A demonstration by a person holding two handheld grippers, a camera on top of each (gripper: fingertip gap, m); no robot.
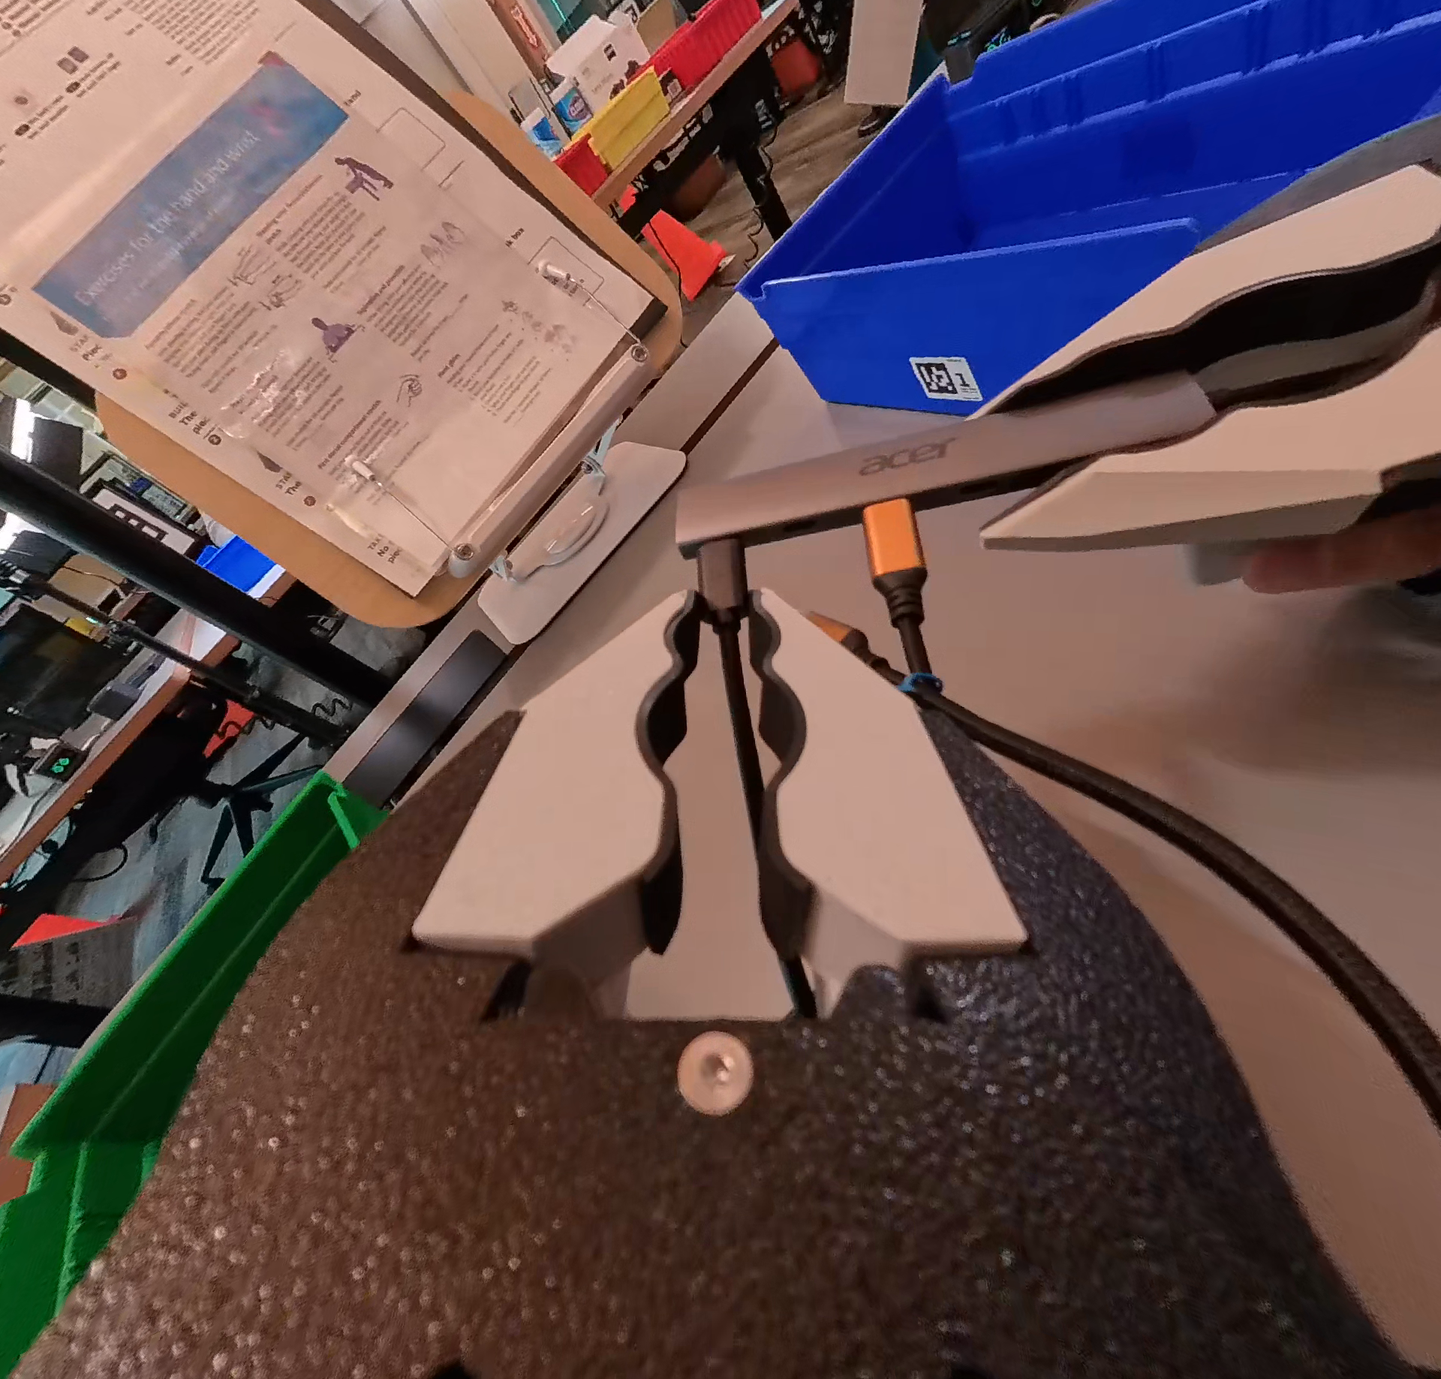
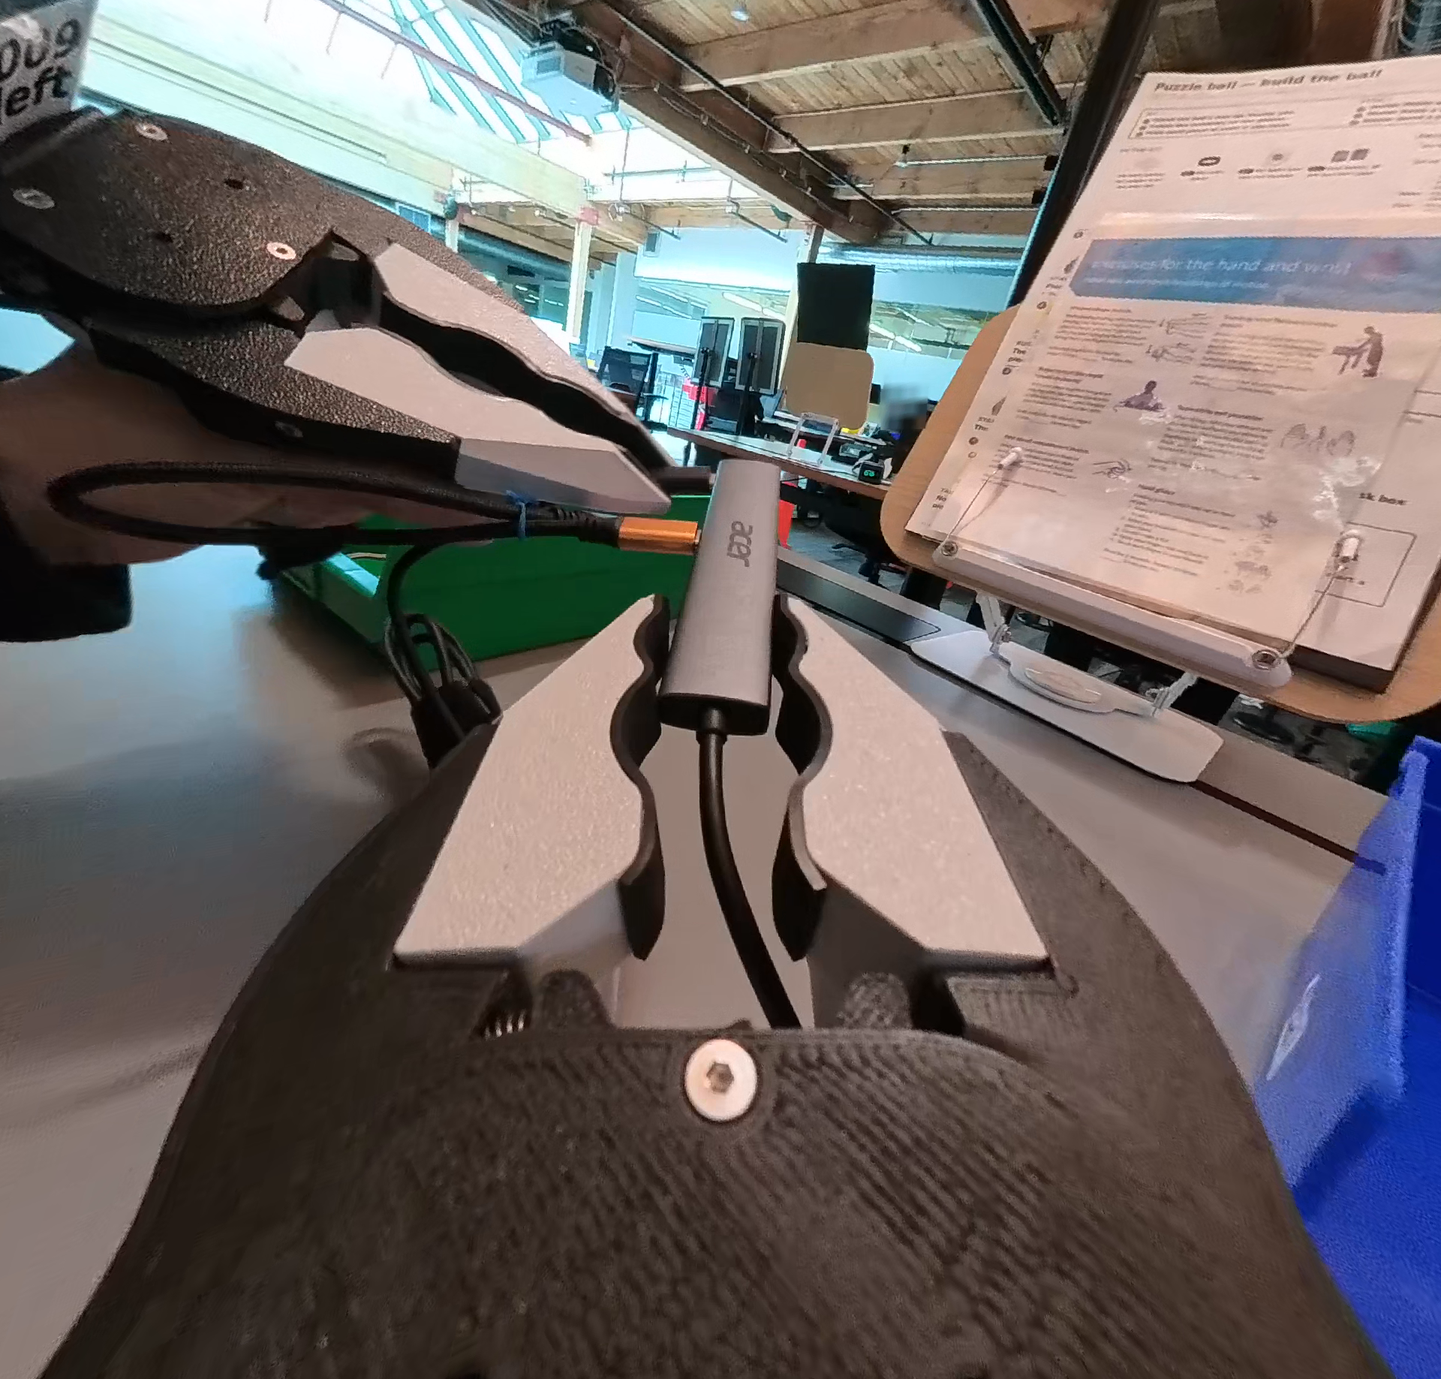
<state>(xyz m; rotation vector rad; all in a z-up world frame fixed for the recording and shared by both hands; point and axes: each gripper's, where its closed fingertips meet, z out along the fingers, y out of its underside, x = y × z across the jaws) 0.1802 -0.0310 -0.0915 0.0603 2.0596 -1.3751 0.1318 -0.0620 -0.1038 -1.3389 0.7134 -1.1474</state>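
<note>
My right gripper (image 2: 721, 608) is shut on a slim grey USB hub (image 2: 737, 554) and holds it above the grey table (image 2: 156, 757). The hub's own black lead (image 2: 721, 835) runs back between the fingers. An orange plug (image 2: 655, 534) on a braided black cable sits in the hub's side. My left gripper (image 1: 723, 601) is shut on a grey plug (image 1: 719, 565) with a thin black cable, which meets the hub (image 1: 842, 476) next to the orange plug (image 1: 893, 538). The right gripper (image 1: 998, 476) reaches in from the right. The left gripper (image 2: 647, 476) shows at the left.
A blue divided bin (image 1: 975, 289) stands at the back right and shows in the right wrist view (image 2: 1388, 951). A green bin (image 1: 195, 990) sits at the table's left edge. A document stand with printed sheets (image 1: 312, 289) stands at the far edge. Coiled black cable (image 2: 437, 671) lies on the table. Spacing between my two grippers at the tips: around 7 cm.
</note>
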